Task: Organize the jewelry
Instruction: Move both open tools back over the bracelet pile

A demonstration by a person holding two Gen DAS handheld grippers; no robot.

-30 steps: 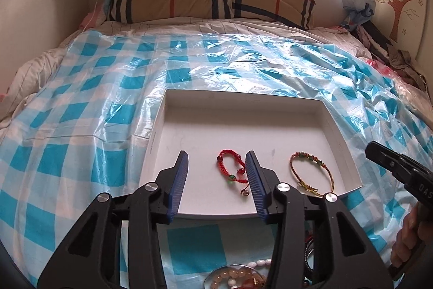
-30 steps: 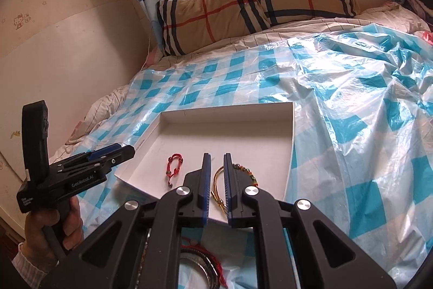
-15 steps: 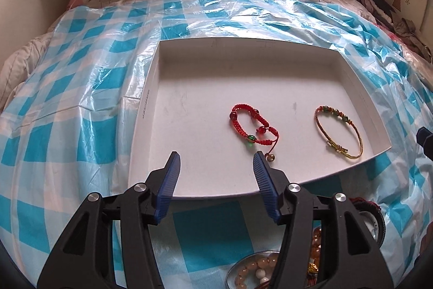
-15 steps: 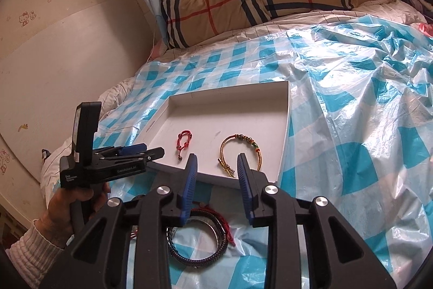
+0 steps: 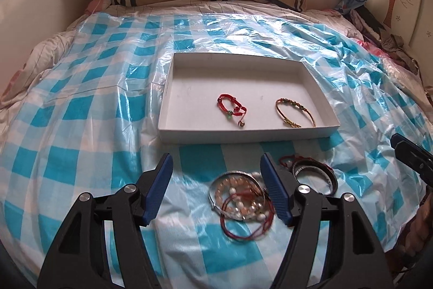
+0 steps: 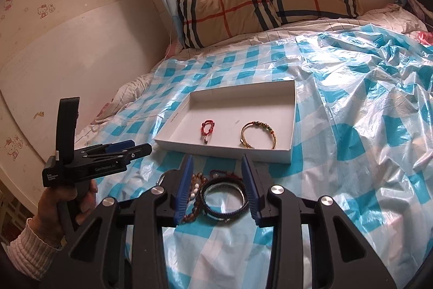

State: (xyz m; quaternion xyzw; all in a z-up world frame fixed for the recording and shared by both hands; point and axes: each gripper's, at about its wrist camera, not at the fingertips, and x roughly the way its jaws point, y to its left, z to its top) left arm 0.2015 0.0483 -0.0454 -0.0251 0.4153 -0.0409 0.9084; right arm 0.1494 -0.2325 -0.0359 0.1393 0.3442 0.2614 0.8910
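Your white tray (image 5: 323, 102) sits on the blue-checked plastic sheet (image 5: 89, 110) over the bed. It holds two pieces, lying apart: a red cord bracelet (image 5: 231, 108) left of centre and a gold bracelet (image 5: 295, 112) toward the right. Loose stock waits on the sheet just in front of the tray: a beaded bracelet pile (image 5: 240, 197) and a dark bangle (image 6: 224, 197). Your left gripper (image 5: 216, 169) and right gripper (image 6: 217, 169) are both opening, jaws gripping nothing.
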